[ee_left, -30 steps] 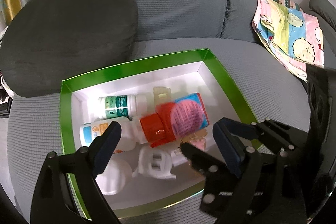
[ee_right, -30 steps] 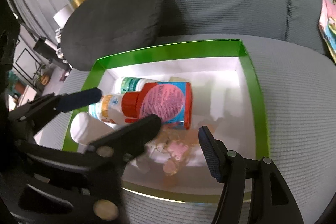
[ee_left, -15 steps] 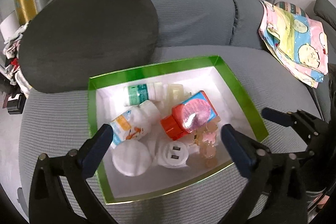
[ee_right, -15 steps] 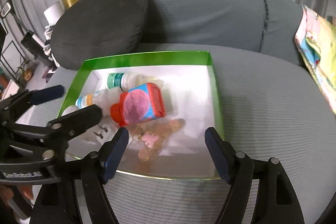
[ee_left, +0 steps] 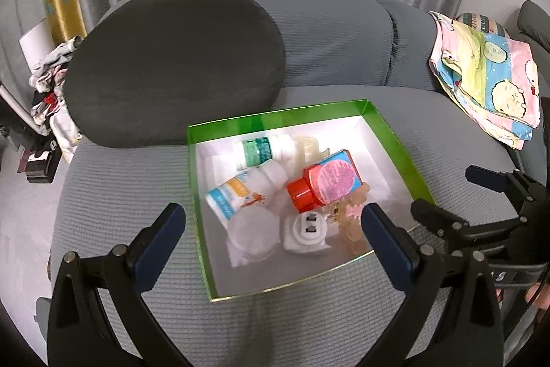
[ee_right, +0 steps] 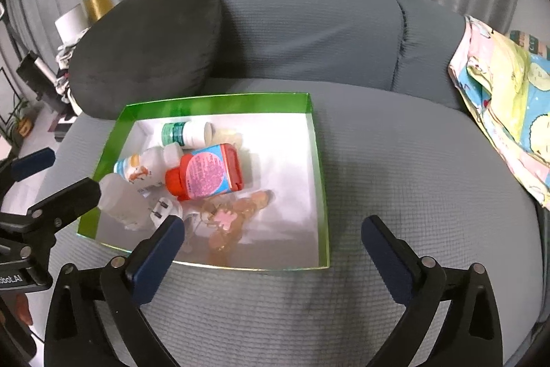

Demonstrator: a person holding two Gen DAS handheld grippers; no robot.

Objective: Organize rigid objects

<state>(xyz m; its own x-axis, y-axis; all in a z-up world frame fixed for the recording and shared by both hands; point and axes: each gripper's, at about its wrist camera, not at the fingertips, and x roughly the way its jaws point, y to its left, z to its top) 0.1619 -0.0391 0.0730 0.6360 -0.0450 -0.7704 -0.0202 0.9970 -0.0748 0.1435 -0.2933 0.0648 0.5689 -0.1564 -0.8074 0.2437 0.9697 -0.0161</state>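
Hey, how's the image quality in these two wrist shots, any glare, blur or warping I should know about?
Left wrist view: fisheye bends the green box rim; its white floor is washed out, so the white round container blends in. Right wrist view: same curved warping and dark corners; the box floor mirrors the pink trinkets; bottle labels are too soft to read.

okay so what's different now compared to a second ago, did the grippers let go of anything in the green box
Both grippers pulled back and up from the green box. The right gripper has just been opening, the left gripper widened slightly; both stand open with nothing between the jaws. No release is visible. The red-capped bottle and the other items stay in the box.
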